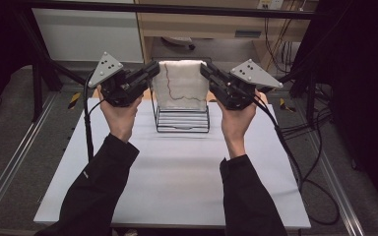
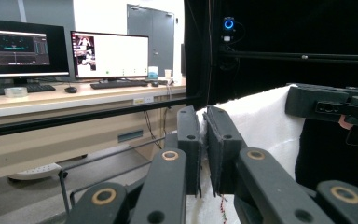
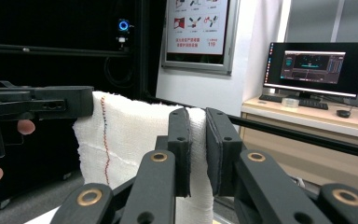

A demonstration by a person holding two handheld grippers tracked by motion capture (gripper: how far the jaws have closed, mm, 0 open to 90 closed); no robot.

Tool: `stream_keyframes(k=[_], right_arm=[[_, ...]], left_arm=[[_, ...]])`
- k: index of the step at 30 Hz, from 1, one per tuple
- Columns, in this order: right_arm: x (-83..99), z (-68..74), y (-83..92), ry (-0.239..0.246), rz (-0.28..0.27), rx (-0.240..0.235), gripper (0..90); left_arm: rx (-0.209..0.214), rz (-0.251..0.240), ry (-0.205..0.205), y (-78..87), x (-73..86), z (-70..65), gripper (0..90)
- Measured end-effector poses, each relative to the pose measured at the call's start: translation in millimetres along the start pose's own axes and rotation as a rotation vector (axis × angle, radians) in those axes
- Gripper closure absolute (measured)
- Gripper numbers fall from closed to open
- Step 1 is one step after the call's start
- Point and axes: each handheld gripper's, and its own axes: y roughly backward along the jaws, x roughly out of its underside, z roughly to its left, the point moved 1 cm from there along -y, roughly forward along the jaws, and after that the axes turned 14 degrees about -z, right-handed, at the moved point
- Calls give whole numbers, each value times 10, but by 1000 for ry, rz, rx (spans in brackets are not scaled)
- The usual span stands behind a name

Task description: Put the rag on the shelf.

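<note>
High view looks down on the table [image 1: 177,167] — both gripper views, close and level, share the cloth [image 1: 181,83].

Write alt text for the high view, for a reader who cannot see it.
A person holds a white towel stretched between the left gripper and the right gripper, each shut on an upper corner, above a black wire rack on a white table. The towel has a thin dark stitched line across it, and its lower edge hangs inside the rack.

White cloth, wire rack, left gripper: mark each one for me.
white cloth [image 1: 182,83], high view, middle of the hanging front face.
wire rack [image 1: 182,121], high view, front bars at its base.
left gripper [image 1: 155,69], high view, jaw tips pinching the cloth's upper corner.
</note>
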Motion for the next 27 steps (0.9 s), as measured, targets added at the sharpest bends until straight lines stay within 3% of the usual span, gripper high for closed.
stream_keyframes(k=[20,23,27], right_arm=[[-176,-131,-288,11,-13,44,813],[-189,-145,-326,11,-12,47,813],[-204,-173,-376,16,-9,52,813]], left_arm=[[-26,-21,-11,-273,-193,149,842],[-23,-26,7,-315,-208,179,842],[-24,-18,-14,-375,-234,210,842]])
